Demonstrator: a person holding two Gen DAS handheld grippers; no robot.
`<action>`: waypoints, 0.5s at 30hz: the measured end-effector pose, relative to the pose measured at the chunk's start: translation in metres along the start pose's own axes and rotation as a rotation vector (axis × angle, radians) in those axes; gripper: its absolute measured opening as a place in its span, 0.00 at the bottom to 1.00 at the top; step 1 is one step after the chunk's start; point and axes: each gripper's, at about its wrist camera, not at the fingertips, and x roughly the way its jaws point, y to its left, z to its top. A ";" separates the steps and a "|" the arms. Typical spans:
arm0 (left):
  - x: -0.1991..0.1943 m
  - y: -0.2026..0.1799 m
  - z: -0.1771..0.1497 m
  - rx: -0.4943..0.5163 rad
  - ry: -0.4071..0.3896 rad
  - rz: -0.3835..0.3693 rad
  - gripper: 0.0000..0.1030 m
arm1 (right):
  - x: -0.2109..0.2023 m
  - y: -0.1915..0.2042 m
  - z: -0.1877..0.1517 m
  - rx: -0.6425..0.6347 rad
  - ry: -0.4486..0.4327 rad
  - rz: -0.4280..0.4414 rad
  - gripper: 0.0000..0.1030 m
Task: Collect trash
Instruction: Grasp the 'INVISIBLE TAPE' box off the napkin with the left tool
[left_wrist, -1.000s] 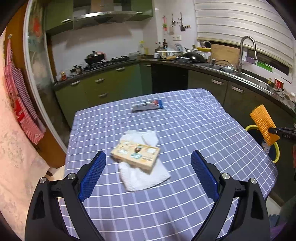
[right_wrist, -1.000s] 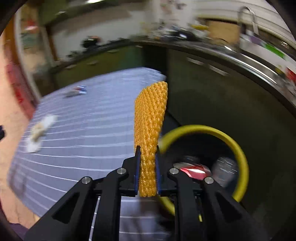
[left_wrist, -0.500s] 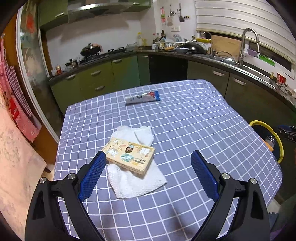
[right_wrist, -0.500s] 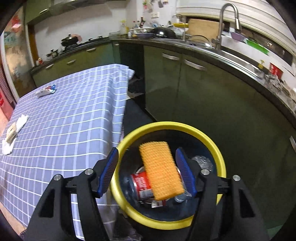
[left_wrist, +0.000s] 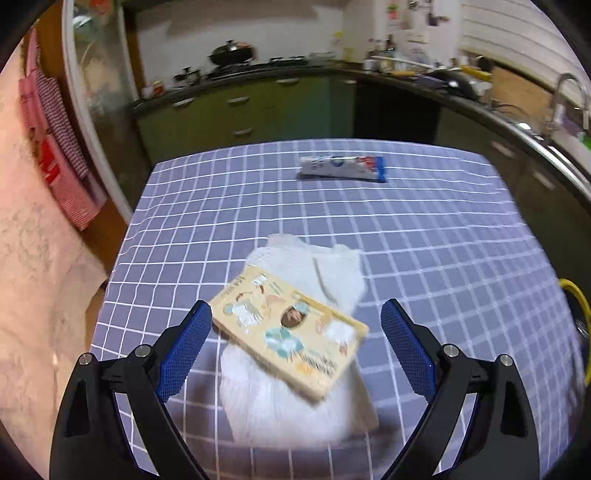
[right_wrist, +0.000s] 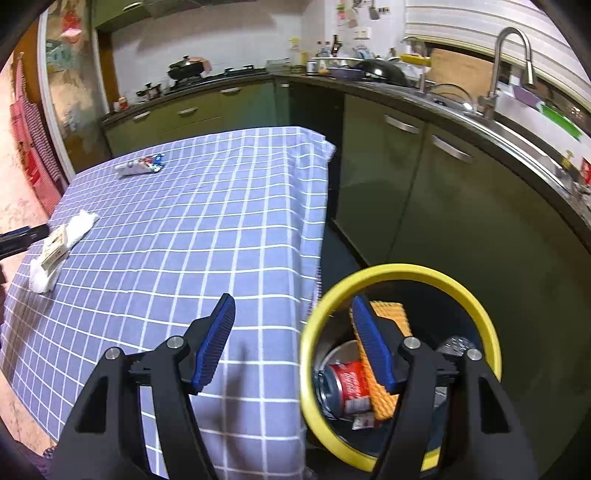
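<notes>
A flat yellow printed box (left_wrist: 291, 328) lies on a white cloth (left_wrist: 295, 402) on the blue checked table (left_wrist: 424, 240). My left gripper (left_wrist: 295, 347) is open, its fingers on either side of the box. A white and blue tube (left_wrist: 341, 168) lies at the far side. My right gripper (right_wrist: 295, 343) is open and empty above the table's right edge. The yellow-rimmed bin (right_wrist: 491, 332) stands on the floor beside the table and holds orange foam netting (right_wrist: 395, 317) and a red can (right_wrist: 347, 384).
Green kitchen cabinets (right_wrist: 424, 177) and a counter with a sink (right_wrist: 509, 125) run along the back and right. A red checked cloth (left_wrist: 55, 147) hangs on the left. The box and cloth (right_wrist: 55, 251) and the tube (right_wrist: 142, 168) also show in the right wrist view.
My right gripper opened and dropped the orange netting into the bin, then moved left toward the table. My left gripper moved in closer around the yellow box.
</notes>
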 end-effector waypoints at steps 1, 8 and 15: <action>0.007 -0.002 0.002 -0.003 0.004 0.024 0.89 | 0.001 0.002 0.001 -0.003 -0.001 0.010 0.61; 0.037 -0.009 0.006 0.000 0.065 0.079 0.89 | 0.008 0.003 0.003 -0.015 0.008 0.048 0.61; 0.031 0.004 -0.005 -0.019 0.101 0.067 0.89 | 0.008 0.004 0.001 -0.014 0.011 0.071 0.61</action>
